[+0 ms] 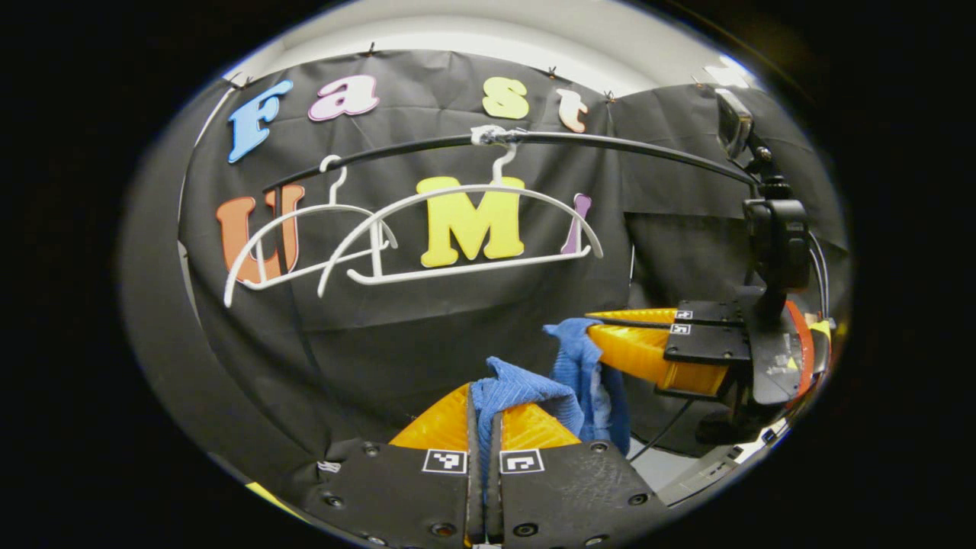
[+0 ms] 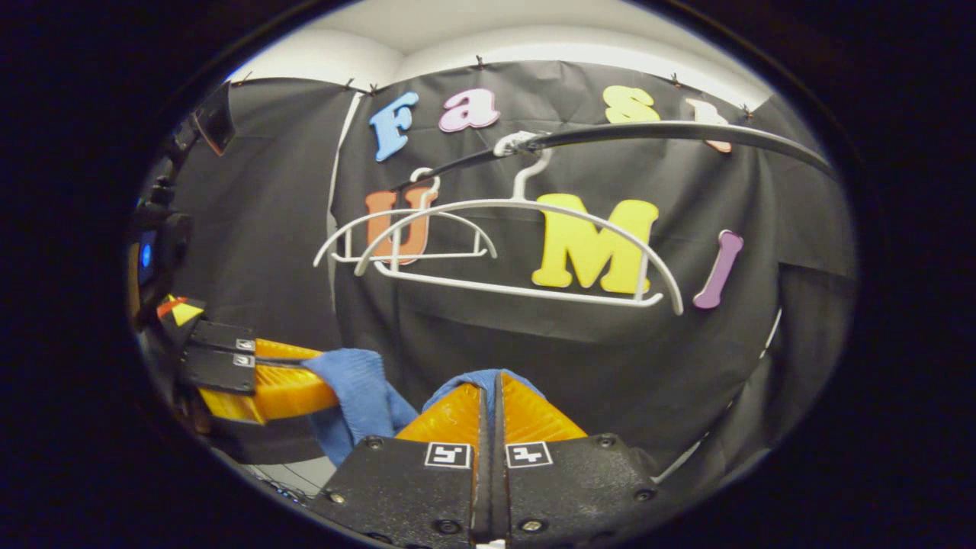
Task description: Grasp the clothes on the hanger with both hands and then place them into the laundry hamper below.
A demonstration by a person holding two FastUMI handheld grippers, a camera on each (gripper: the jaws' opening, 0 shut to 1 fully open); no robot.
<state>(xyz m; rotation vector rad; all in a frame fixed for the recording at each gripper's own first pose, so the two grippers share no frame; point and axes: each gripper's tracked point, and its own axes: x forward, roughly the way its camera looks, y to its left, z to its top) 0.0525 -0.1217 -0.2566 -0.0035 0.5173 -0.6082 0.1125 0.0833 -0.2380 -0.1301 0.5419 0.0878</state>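
Cloth [image 1: 526, 389] pinched in both grippers, apparently.

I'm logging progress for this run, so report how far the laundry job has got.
Done: the blue knitted cloth is off the rail; both white plastic hangers hang bare on the black rail. In hand: the left hand-held gripper and right hand-held gripper are each shut on the cloth, which spans between them below the hangers. Left: lowering it into the hamper and letting go.
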